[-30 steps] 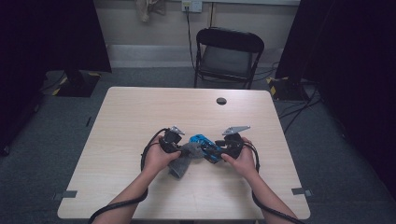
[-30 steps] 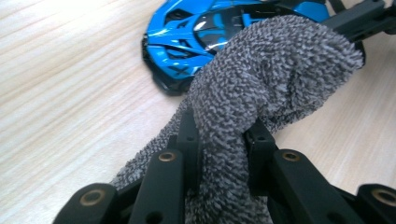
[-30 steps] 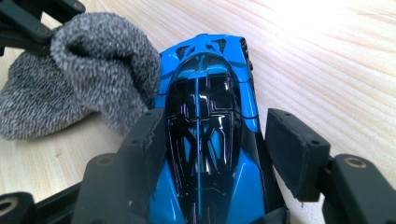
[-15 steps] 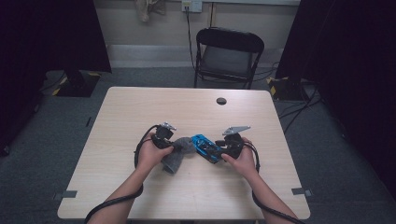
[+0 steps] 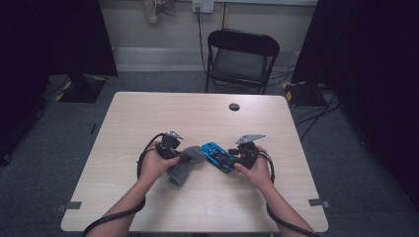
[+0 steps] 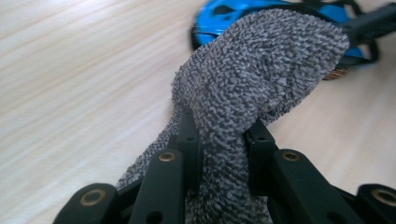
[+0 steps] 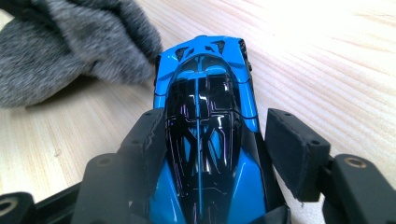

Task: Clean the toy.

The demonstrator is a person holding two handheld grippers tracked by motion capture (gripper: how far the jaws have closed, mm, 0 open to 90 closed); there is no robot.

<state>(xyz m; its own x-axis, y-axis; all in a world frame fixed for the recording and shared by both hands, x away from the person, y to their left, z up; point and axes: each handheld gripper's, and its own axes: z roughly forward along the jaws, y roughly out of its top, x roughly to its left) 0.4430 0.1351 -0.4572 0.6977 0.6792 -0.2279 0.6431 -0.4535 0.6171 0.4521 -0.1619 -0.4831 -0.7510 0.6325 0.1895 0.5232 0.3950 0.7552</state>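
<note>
Cloth in the left gripper, toy car in the right gripper, both at the table (image 5: 123, 123) middle.

The left gripper (image 6: 219, 135) is closed tight on the grey cloth (image 6: 261, 70), its weave clear in its own view; the cloth tip is beside the blue car (image 7: 203, 135). The right gripper (image 7: 215, 144) clamps the car's sides, jaws half apart. From above, both hands (image 5: 153, 165) lie low, forearms angled inward.

Grey cloth (image 6: 247, 88) hides most of the toy car (image 6: 219, 14).

No readable text, label, brand or number on anything here
</note>
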